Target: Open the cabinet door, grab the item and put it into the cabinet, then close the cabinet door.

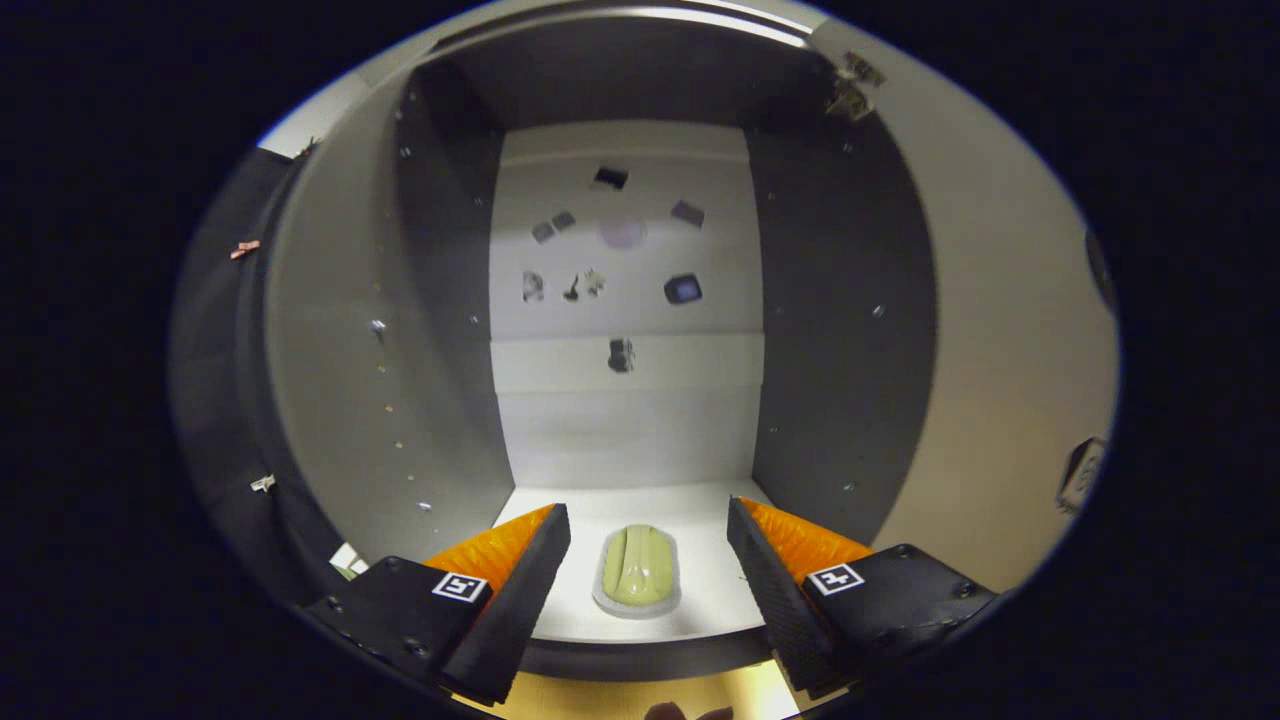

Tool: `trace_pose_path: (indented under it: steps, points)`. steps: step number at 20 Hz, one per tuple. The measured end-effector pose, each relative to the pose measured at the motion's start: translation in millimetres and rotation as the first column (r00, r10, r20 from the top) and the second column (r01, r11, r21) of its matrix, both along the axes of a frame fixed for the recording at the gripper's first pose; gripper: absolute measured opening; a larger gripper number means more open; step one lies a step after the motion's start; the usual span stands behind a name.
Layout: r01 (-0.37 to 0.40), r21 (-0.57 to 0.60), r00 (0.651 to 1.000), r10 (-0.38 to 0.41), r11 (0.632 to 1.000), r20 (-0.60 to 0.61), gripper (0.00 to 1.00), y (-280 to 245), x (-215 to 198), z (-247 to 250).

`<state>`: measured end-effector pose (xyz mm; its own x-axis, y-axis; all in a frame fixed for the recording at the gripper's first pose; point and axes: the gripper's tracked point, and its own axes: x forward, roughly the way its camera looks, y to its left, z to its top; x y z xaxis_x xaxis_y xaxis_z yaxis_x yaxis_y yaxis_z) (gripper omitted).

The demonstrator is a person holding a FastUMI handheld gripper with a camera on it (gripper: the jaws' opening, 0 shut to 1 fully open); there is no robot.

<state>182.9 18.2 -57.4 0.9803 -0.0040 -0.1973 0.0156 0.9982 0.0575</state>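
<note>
Open cabinet (pixel 850 330) floor holds the green item (pixel 638 572) between the spread claw (pixel 648 555) fingers; untouched

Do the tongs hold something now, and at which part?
Nothing is held. The tongs stand open, and the small green packet lies between the fingers, untouched, on the white cabinet floor.

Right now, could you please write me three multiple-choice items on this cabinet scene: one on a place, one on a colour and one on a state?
1. Where does the green item lie?
A. On the cabinet floor, between the gripper's fingers
B. On the cabinet's top
C. Stuck to the back wall

2. What colour is the item's filling?
A. Red
B. Pale green
C. Blue

3. How does the gripper stand?
A. Shut on the item
B. Open, fingers apart
C. Shut on the door

Key: 1 A, it rests on the white cabinet floor between the fingers; 2 B, its middle is pale green; 3 B, a wide gap separates the fingers from the item.
</note>
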Motion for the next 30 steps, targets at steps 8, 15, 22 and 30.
trace_pose_path:
  steps: [8,15,22,30]
  points:
    - [-0.028,-0.021,0.989,0.031,0.999,0.145,0.99,-27.8,-131.0,70.1]
    - [-0.090,0.010,0.986,0.087,0.996,0.142,0.99,-52.2,-250.4,69.1]
    - [-0.115,0.054,0.988,0.108,0.992,0.111,1.00,-91.2,-338.2,54.6]
    - [0.031,0.035,0.991,-0.035,0.999,0.133,0.99,-199.4,-385.9,75.2]
